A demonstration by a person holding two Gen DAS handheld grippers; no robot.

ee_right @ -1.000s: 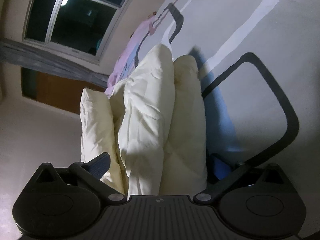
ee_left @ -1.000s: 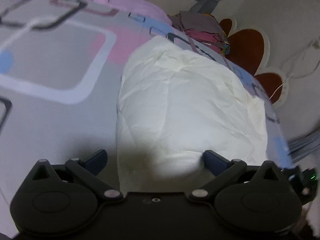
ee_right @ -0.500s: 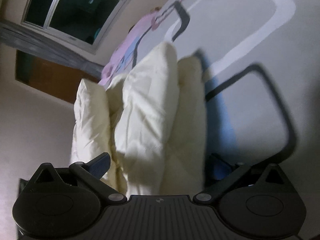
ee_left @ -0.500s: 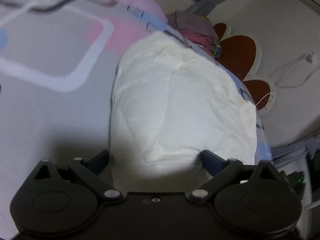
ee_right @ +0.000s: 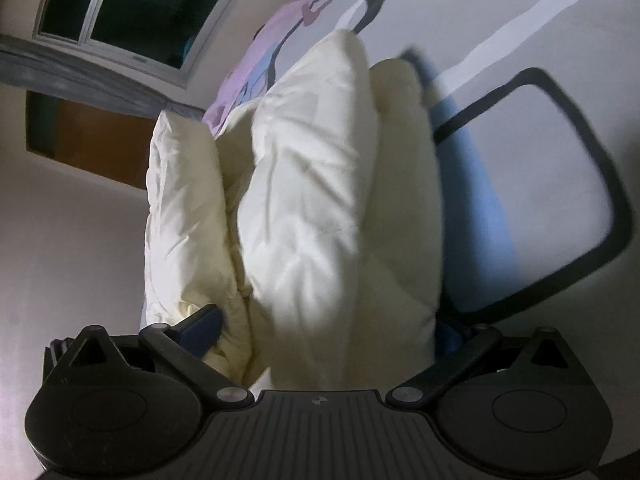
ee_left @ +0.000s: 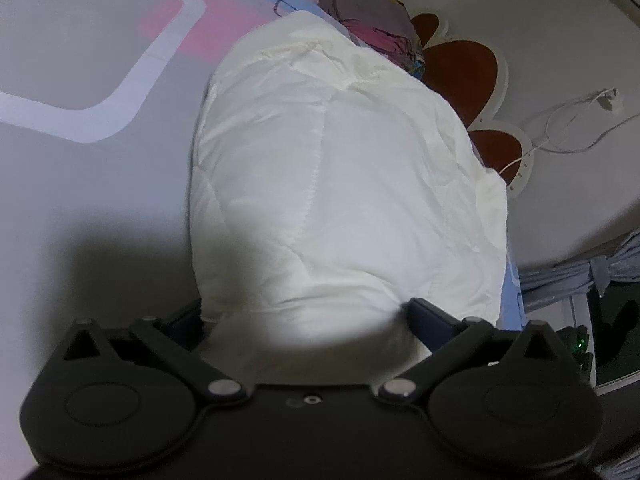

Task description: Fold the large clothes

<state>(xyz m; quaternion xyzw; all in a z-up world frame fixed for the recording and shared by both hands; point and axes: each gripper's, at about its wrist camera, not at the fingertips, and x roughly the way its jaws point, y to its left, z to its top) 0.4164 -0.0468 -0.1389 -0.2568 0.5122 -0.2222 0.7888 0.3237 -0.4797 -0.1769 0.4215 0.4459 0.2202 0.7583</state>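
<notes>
Cream padded garment (ee_left: 344, 184) lies folded in thick layers on our patterned bedsheet (ee_left: 80, 60). Our left gripper (ee_left: 308, 312) is opening, jaws wide, the bundle's near end between them. Our right gripper (ee_right: 332, 320) likewise straddles the layers (ee_right: 304, 208); whether it squeezes, we cannot tell.

The cream padded garment (ee_left: 344, 184) hides the fingertips of the left tongs (ee_left: 306, 312), so contact cannot be told. On the right tongs (ee_right: 328, 328), the right-hand finger is buried behind folds. The clothes pile (ee_left: 376, 16) beyond is half hidden.
</notes>
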